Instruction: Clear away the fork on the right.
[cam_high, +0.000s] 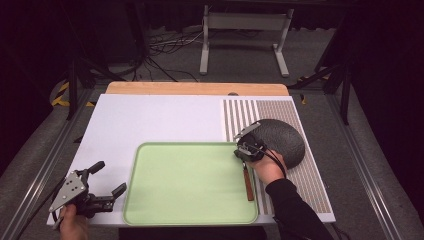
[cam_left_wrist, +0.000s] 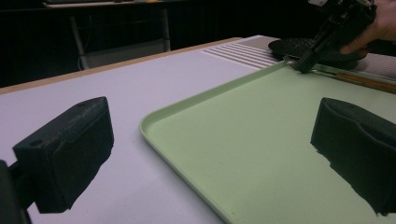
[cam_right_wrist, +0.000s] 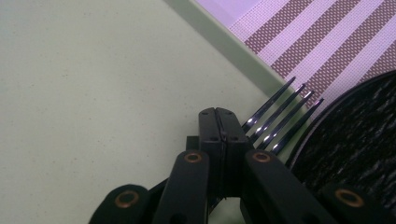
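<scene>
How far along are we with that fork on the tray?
Done: the fork lies along the right edge of the green tray, tines near the dark plate. In hand: the right gripper sits at the fork's neck with jaws shut; whether they pinch it is unclear. The left gripper waits open beside the tray's left rim. Left: apparently moving the fork.

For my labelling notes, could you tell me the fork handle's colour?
Reddish-brown, like wood: the fork shows best in the high view.

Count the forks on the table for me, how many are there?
1. The fork lies along the right edge of the green tray, tines beside the dark plate, by the right gripper. The hand there could hide another.
</scene>
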